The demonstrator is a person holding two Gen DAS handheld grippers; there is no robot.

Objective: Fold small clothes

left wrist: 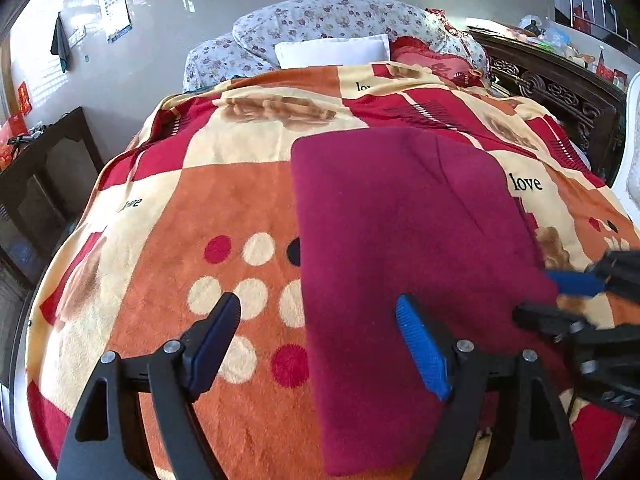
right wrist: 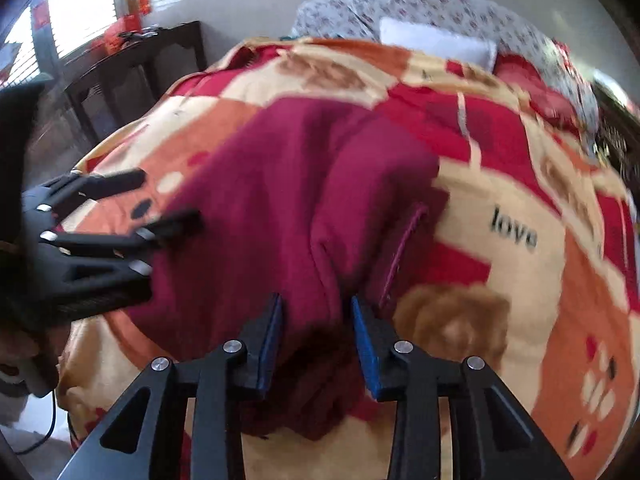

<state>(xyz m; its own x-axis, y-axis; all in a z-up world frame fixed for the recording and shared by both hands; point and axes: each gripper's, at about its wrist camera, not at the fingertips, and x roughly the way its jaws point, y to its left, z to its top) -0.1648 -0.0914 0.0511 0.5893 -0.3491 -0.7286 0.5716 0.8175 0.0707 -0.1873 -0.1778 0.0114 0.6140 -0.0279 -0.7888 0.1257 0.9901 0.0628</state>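
A dark red garment (left wrist: 404,248) lies folded into a long flat strip on the patterned blanket (left wrist: 192,200). My left gripper (left wrist: 320,312) is open and hovers over the garment's left edge near its front end; one finger is over the blanket, the other over the cloth. It shows at the left of the right wrist view (right wrist: 168,196). My right gripper (right wrist: 316,308) has a bunched fold of the garment (right wrist: 280,200) between its jaws at the near right edge. In the left wrist view it (left wrist: 552,296) sits at the garment's right edge.
The blanket covers a bed with a white pillow (left wrist: 332,50) and floral bedding (left wrist: 320,16) at the far end. A dark wooden cabinet (left wrist: 44,172) stands left of the bed and a carved dark headboard (left wrist: 560,96) at the right. The right wrist view is motion-blurred.
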